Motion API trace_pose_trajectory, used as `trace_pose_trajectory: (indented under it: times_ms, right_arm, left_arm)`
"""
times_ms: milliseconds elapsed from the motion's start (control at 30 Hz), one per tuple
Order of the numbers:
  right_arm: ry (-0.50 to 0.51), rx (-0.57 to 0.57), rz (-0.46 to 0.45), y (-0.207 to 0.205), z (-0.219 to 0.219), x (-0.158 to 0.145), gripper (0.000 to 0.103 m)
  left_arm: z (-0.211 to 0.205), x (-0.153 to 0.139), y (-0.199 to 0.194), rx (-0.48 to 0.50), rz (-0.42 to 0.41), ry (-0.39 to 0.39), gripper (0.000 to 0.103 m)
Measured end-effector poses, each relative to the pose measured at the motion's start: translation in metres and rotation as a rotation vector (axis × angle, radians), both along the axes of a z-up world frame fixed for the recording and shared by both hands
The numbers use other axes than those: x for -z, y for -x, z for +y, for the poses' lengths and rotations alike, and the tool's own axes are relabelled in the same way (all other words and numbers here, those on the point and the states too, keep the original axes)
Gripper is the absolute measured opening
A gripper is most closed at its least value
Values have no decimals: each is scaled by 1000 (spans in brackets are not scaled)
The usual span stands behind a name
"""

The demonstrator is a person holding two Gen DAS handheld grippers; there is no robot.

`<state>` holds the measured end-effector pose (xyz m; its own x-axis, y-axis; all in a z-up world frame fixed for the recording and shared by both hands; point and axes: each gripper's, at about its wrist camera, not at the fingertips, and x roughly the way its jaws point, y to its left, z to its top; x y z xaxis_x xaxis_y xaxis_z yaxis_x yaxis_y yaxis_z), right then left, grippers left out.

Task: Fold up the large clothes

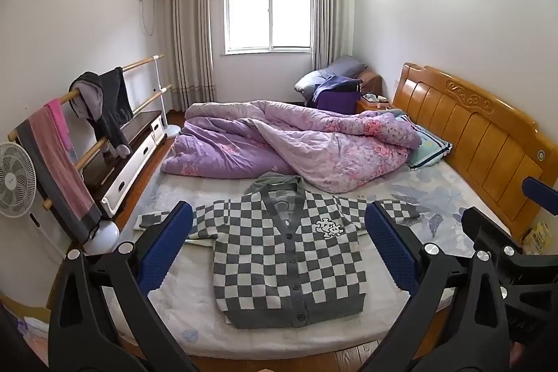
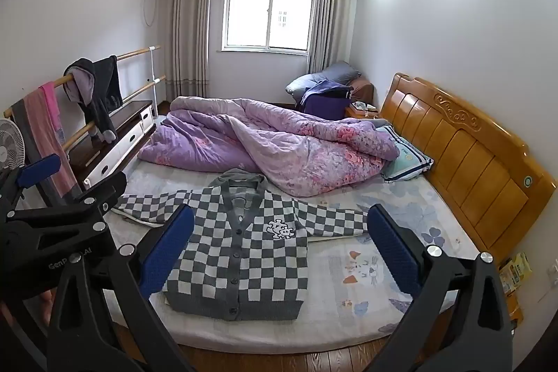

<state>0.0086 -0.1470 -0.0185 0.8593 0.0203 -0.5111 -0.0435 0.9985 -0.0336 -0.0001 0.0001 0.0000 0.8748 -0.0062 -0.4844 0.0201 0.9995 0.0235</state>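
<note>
A grey-and-white checkered cardigan (image 1: 289, 264) lies flat and buttoned on the near part of the bed, sleeves spread to both sides; it also shows in the right wrist view (image 2: 240, 260). My left gripper (image 1: 279, 250) is open and empty, held above the bed's near edge in front of the cardigan. My right gripper (image 2: 280, 250) is open and empty too, a little to the right of the cardigan's body. The right gripper shows at the right edge of the left wrist view (image 1: 505, 250), and the left gripper shows at the left edge of the right wrist view (image 2: 52, 218).
A crumpled purple floral quilt (image 1: 289, 142) fills the far half of the bed (image 1: 195, 319). A wooden headboard (image 1: 470, 131) stands on the right. A rail with hung clothes (image 1: 101, 103), a fan (image 1: 14, 183) and a low cabinet (image 1: 129, 156) line the left.
</note>
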Motion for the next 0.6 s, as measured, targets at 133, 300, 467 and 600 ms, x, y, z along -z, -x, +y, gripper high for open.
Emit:
trace_pose_trajectory:
  times_ms: [133,300,467,600]
  right_arm:
    - [5,6,-3,0,-1,-1,96]
    - [1,15,3,1,-8,2,96]
    - [1,26,17,-2,-6,3,96]
    - [4,34,26,-4,-1,2,96]
  left_arm:
    - [2,0,-2,-2,23,16,98]
    - [3,2,-4,13,34,8,98]
    - [7,-1,-11,24,51,28,98]
    - [4,9,-6,35,43,16,98]
